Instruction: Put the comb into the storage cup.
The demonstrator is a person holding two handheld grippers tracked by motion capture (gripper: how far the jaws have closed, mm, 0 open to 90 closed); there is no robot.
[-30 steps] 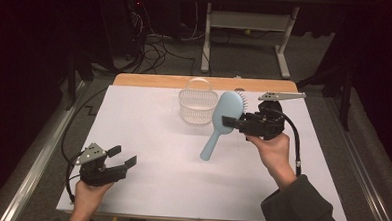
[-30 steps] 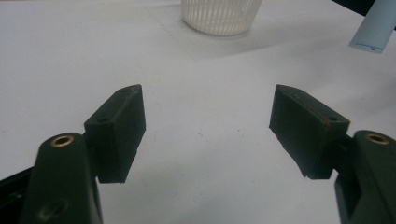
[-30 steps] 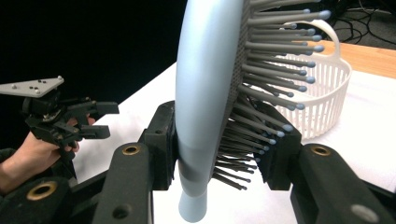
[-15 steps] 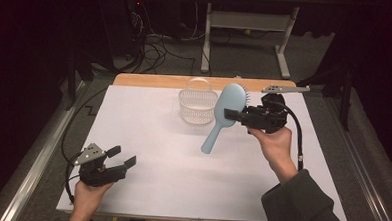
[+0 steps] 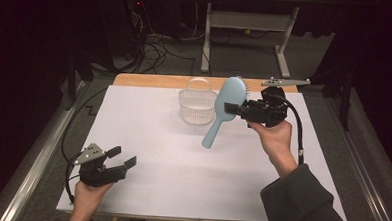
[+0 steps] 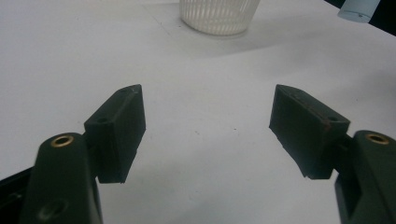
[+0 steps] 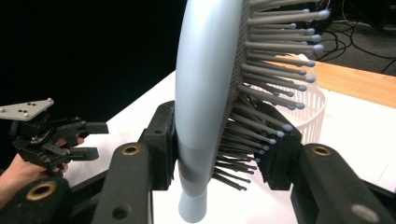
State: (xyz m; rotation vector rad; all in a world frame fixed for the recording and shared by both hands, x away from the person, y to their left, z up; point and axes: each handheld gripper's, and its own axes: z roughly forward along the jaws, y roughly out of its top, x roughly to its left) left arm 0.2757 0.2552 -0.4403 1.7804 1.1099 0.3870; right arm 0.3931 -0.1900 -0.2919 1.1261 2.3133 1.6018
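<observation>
A light blue hairbrush [image 5: 226,108] hangs in the air over the right middle of the white table, head up and handle slanting down-left. My right gripper [image 5: 232,109] is shut on the lower part of its head. In the right gripper view the brush [image 7: 205,93] stands upright between the jaws, bristles [image 7: 275,70] pointing right against one pad. A white slatted basket [image 5: 198,101] stands just left of the brush near the far edge. My left gripper [image 5: 122,156] rests low at the front left, open and holding nothing; its view shows bare table between the fingers [image 6: 119,130].
The white table cover [image 5: 182,160] spreads wide between the two hands. A wooden strip [image 5: 150,80] runs along the far edge. Metal rails flank the table, and cables and a stand's legs [image 5: 207,46] lie on the dark floor beyond. The basket [image 6: 219,16] sits far ahead of the left gripper.
The right hand has carried the brush a little up and away from me, toward the basket, tilting its head more upright. The left gripper has stayed put.
</observation>
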